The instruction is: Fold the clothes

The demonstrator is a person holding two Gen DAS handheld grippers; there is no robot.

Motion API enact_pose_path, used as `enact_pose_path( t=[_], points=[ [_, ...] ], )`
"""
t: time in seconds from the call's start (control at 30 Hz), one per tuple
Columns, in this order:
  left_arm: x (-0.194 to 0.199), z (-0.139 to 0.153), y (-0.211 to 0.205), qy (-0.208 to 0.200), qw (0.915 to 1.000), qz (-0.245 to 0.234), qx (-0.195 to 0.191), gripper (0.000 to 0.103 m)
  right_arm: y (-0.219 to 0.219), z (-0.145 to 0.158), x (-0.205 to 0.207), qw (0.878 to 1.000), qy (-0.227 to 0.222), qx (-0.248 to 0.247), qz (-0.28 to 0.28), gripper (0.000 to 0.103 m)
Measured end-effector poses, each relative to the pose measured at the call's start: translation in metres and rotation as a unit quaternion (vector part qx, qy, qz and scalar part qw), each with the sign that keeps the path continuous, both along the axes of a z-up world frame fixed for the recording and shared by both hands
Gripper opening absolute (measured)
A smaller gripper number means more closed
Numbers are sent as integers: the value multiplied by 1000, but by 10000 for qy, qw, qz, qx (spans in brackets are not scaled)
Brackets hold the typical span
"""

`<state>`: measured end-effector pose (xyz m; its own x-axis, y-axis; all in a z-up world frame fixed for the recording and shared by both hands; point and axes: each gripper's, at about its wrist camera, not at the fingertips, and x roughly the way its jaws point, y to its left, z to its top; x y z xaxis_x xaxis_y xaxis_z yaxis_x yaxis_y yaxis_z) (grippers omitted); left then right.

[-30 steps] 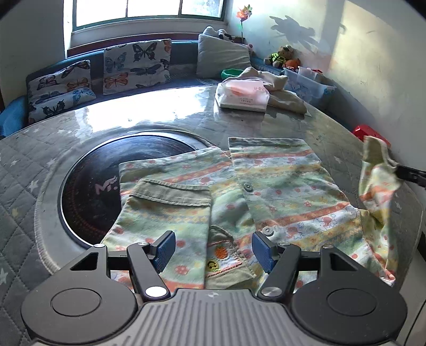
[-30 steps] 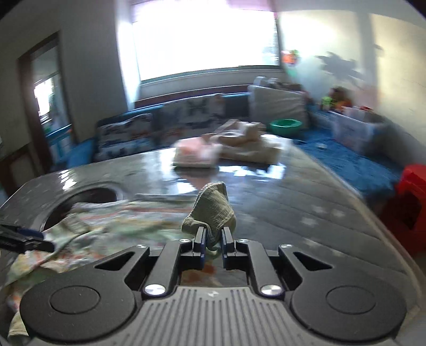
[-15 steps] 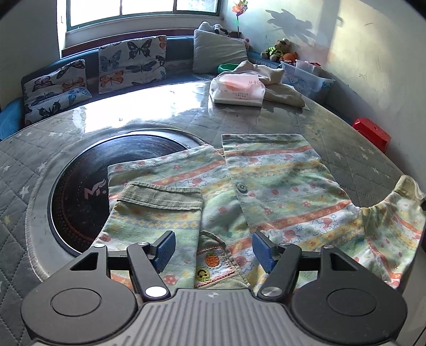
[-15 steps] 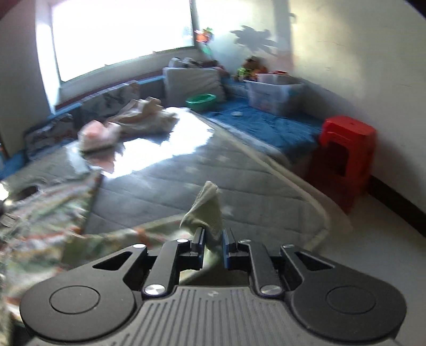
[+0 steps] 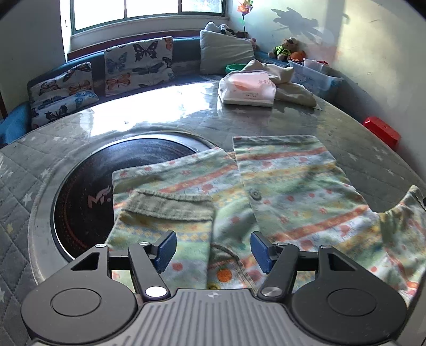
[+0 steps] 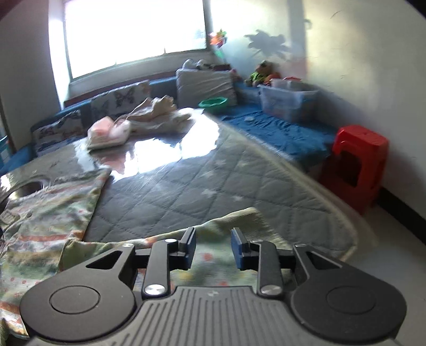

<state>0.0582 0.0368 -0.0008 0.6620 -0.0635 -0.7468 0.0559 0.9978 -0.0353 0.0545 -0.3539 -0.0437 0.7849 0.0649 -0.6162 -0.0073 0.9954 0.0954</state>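
1. Across the quilted tabletop [image 5: 332, 125], the patterned garment [image 5: 287, 186] lies spread, its left part overlapping the dark round inset [image 5: 106, 170].
2. Left hand-held gripper [image 5: 213, 250] hovers released above the garment's folded-in sleeve [image 5: 165, 213].
3. Right hand-held gripper [image 6: 213, 246], jaws apart, sits over the other sleeve [image 6: 239, 221] near the tabletop's right edge.
4. Bare quilt lies beyond; a bundle [image 5: 247, 89] sits far back.

right gripper [image 6: 213, 248] parted, over patterned garment [image 6: 48, 213]

Bright window [image 5: 149, 10] over cushioned bench [image 5: 186, 53] (butterfly prints); red stool [image 6: 356, 162].
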Motion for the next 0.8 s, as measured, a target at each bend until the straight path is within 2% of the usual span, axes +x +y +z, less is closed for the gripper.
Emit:
enact_pose_path(
  t=[0.13,0.2,0.33,0.47,0.6,0.7,0.8],
  points=[
    [11,-4,1,-26,10000,33,58,54,3,-9,6,9998,157,87,34,33],
    [18,-6,2,-13,9999,84,57,42,5,-13,8,9997,225,124,38,35],
    [31,-14,6,66,9998,191,0,42,5,-14,10,9996,221,159,47,37],
    [38,-18,2,26,9998,182,99,42,6,-15,12,9997,216,121,79,41],
    [40,-20,4,-85,9995,243,202,25,8,-15,13,9997,209,125,72,43],
    [36,-17,14,-110,9995,289,-45,7,8,-15,14,9997,213,117,63,43],
    [26,-5,25,-315,9983,455,-179,5,11,-15,15,9997,226,83,51,44]
  ],
)
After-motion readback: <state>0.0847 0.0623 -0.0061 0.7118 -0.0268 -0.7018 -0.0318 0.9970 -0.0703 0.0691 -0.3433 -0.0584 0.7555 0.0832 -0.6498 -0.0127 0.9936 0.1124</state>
